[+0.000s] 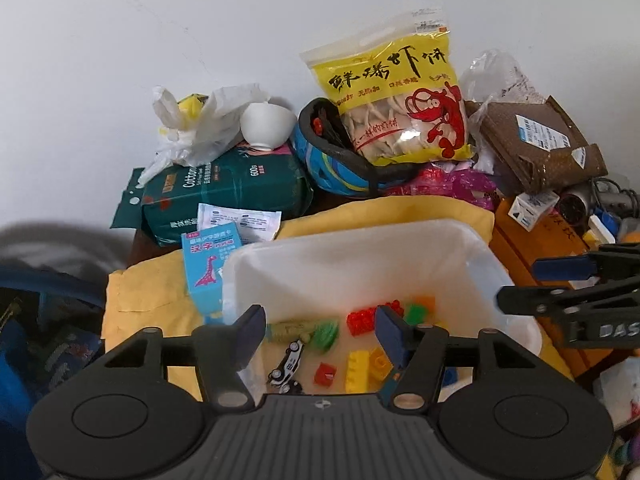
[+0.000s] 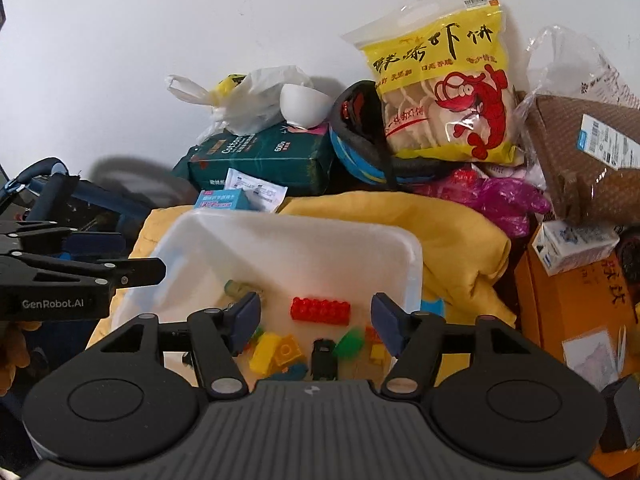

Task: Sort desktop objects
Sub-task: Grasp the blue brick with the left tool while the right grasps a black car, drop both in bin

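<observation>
Here's the white bin (image 1: 472, 252), sitting on a yellow cloth (image 1: 148, 300) at the near edge of the cluttered tabletop, and it's already filling up: a long red brick (image 2: 321, 311), yellow bricks (image 2: 276, 352), a green piece (image 2: 350, 342) and a little toy car (image 1: 287, 364) all lie on its floor. Both tools hang right over it. The left gripper (image 1: 322, 336) has its jaws spread apart with nothing between them, and the right gripper (image 2: 316, 320) is the same, released and empty. So the small toys look sorted, but there's plenty left, I'd say: behind the bin a blue card box (image 1: 208, 268), a green tissue pack (image 1: 240, 188), a white bowl (image 1: 266, 122), the yellow snack bag (image 1: 400, 92) and, towards the tabletop's right edge, a brown parcel (image 1: 536, 144) all wait.
</observation>
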A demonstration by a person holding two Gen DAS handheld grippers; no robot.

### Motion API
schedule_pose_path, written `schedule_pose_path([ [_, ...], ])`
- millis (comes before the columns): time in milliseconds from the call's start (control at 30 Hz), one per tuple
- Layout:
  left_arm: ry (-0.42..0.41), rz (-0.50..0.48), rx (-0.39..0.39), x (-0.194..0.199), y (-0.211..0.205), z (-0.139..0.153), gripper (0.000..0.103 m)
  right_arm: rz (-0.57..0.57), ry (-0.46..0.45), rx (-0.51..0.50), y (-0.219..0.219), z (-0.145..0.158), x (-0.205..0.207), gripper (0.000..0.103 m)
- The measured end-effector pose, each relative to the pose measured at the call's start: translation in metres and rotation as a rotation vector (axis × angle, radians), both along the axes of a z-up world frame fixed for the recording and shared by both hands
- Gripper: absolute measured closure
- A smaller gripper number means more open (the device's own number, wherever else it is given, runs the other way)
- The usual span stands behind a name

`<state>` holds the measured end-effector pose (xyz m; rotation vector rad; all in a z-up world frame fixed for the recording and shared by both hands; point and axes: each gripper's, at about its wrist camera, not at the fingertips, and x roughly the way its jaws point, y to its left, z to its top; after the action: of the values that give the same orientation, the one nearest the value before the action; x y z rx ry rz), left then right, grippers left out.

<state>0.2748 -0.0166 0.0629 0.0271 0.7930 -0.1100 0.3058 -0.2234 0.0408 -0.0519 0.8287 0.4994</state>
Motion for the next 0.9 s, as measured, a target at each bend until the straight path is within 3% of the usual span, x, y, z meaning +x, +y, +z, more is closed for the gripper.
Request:
schedule_pose_path([
  [200, -0.05, -0.04, 0.061, -0.071, 0.006, -0.05, 0.039, 0.052, -0.058, -0.048, -0.026, -0.037, -0.065, 0.035],
  [300, 0.019, -0.034, 0.048, -0.108, 0.006, -0.093, 0.039, 0.079, -0.011, -0.114, -0.038, -0.082, -0.099, 0.03],
  [367, 0.072, -0.035, 0.033, -0.123, 0.004, -0.117, 0.039, 0.091, 0.016, -0.169, -0.044, -0.113, -0.119, 0.016],
  [433, 0.105, -0.052, 0.074, -0.133, -0.003, -0.138, 0.039, 0.108, 0.042, -0.19, -0.048, -0.135, -0.135, 0.016],
  [767, 0.136, -0.053, 0.049, -0.125, -0.013, -0.165, 0.039, 0.152, 0.045, -0.219, -0.04, -0.16, -0.143, 0.012],
  [900, 0.18, -0.007, -0.003, -0.118, -0.007, -0.174, 0.04, 0.146, 0.07, -0.216, -0.038, -0.17, -0.136, 0.013],
])
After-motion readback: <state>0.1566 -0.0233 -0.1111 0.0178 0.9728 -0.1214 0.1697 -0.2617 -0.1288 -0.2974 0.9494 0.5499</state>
